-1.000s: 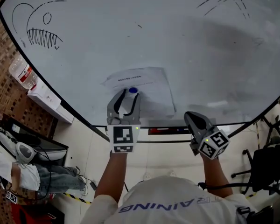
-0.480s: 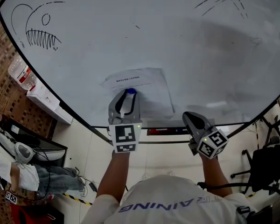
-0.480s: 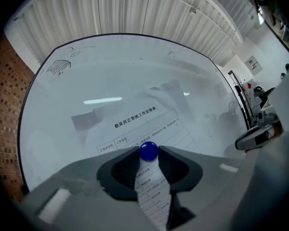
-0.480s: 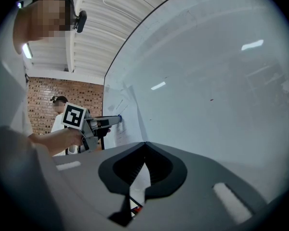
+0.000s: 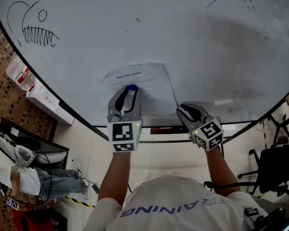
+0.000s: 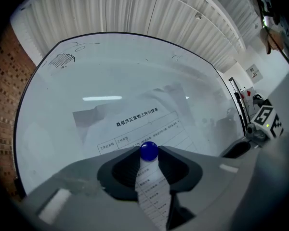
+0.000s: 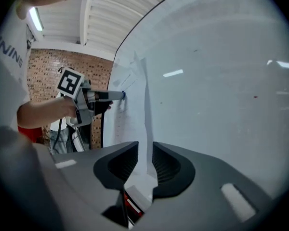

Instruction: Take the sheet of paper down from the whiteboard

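In the head view, the sheet of paper lies flat on the whiteboard, low and a little left of middle. The left gripper comes at it from 6 o'clock, and the right gripper is at the sheet's 4 o'clock corner.

Only the left gripper view shows that grip. The blue magnet is pinched between the two fingertips, a pad against each side, over the printed table on the sheet. Those jaws have just been closing, with the magnet between them.

Only the right gripper view shows the other pair. Its jaws stand a narrow gap apart with the sheet's edge running up through the gap (seen nearly edge-on). Whether either pad touches the paper is hard to tell. That view also catches the left gripper at 9 o'clock, its tip at the magnet.

A second ago the left jaws were spread wide round the magnet; now they sit against it. The right gripper was then below the board's lower rim and has come up to the sheet's corner.

In the head view the left gripper hides the sheet's lower middle. The print there is too small to read, and the board's top is cut off.
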Available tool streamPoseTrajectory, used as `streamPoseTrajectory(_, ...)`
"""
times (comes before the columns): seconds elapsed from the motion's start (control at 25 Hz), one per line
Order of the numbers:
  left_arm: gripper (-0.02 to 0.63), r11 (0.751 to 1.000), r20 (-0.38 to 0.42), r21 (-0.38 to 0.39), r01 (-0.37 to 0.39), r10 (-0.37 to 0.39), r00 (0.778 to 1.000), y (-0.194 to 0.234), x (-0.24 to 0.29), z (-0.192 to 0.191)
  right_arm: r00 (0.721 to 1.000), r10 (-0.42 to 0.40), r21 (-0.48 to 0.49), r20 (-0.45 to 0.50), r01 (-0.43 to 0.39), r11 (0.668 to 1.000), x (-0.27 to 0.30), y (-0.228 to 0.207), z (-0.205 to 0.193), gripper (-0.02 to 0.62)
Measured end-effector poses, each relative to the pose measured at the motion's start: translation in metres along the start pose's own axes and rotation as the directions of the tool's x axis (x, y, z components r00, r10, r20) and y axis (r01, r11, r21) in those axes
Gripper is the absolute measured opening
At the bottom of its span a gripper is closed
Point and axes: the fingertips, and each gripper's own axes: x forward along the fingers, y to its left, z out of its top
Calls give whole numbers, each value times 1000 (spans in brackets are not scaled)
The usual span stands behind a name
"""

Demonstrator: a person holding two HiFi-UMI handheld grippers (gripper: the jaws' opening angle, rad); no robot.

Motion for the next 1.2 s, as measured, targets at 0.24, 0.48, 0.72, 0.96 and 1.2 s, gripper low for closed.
streamPoseTrajectory(0.24,129,1000,3,-10,8,-8,1000,0,0,0,998,10,-14,-60,-10,1000,22,6,-3,103)
streamPoseTrajectory(0.48,129,1000,6,-22,18,-18,1000,0,0,0,998,14,7,-56,-14,1000,25,6,-4,28)
streamPoseTrajectory(0.72,129,998,10,-60,31,-31,999,2,-1,-2,999,47,15,-15,-47,999,14,12,1,8)
streamPoseTrajectory(0.96,129,989,-34,-145,43,-49,998,1,-10,-20,998,56,40,-1,-56,998,-4,12,-1,8)
streamPoseTrajectory(1.2,129,970,-56,-232,75,-90,994,-2,-36,-54,999,47,86,-4,-46,995,-27,8,-15,8)
